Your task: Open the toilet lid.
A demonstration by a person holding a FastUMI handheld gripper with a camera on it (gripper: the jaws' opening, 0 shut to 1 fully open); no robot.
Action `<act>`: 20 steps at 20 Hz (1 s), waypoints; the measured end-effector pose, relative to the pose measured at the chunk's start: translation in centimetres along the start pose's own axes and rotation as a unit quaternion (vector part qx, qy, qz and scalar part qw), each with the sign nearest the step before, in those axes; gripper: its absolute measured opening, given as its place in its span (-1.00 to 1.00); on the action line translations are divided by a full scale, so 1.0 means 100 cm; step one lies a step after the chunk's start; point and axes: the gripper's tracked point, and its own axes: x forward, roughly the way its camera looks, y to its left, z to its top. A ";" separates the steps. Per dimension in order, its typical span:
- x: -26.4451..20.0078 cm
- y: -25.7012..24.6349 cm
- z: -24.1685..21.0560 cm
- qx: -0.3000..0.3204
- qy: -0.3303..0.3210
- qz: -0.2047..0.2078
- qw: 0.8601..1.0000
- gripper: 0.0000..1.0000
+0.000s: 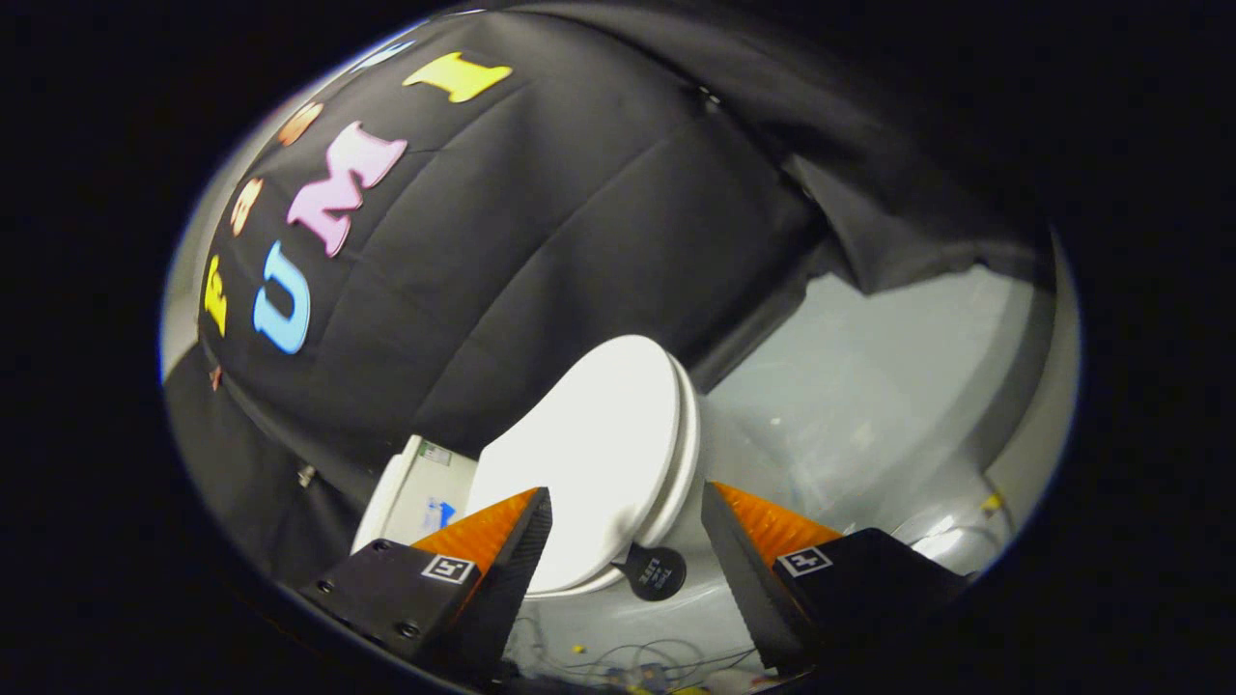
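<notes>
Gripper (626, 502) tilted, fingers spread wide — empty — with the closed toilet lid (589, 454) just ahead between them.

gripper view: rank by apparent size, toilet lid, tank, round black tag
1. toilet lid, closed, beyond the open jaws of the gripper
2. tank, partly hidden, so true size unsure
3. round black tag, smallest

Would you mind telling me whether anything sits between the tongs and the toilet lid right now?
Nothing visible does. The tongs are open, and the closed white toilet lid lies just ahead, its front edge showing in the gap between the fingers. A small black round tag sits at that edge, not blocking the approach.
</notes>
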 end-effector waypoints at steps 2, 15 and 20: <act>0.001 -0.001 -0.002 0.034 0.004 0.003 0.999 0.92; 0.011 -0.012 -0.049 0.185 0.058 0.056 0.979 0.53; 0.011 -0.021 -0.054 0.172 0.060 0.052 0.982 0.06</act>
